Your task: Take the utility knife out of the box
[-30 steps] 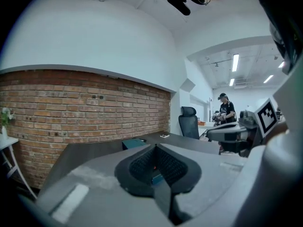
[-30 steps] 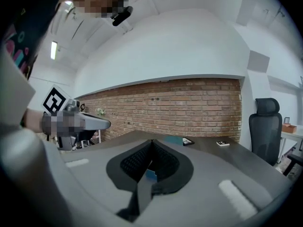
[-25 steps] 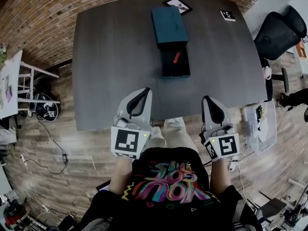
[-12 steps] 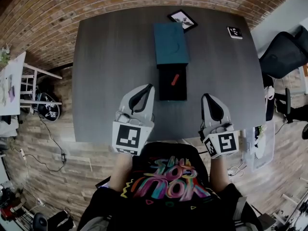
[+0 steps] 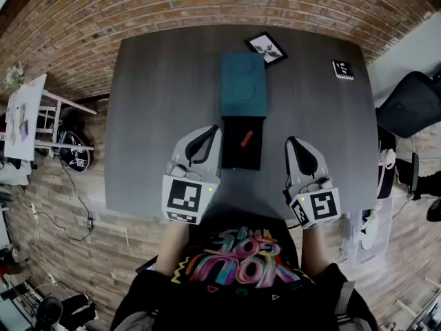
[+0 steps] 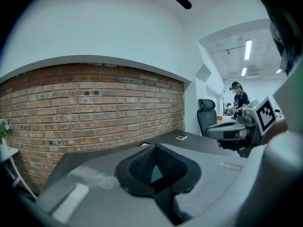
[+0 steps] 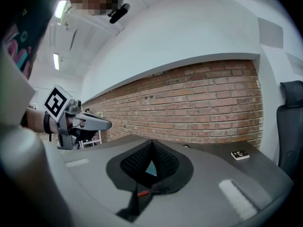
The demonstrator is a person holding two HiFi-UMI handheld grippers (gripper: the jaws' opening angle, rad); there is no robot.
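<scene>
Box [image 5: 238, 158] edges flanked | left hand-held gripper [image 5: 214, 129]; right hand-held gripper [image 5: 293, 142]: jaws closed, empty

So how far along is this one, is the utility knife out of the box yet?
Not yet. Done: the box is open, with its teal lid lying flat just beyond it. In hand: nothing. The left gripper and right gripper flank the box, both shut and empty. Left: the red utility knife lies inside the box and has to be gripped and lifted out.
</scene>
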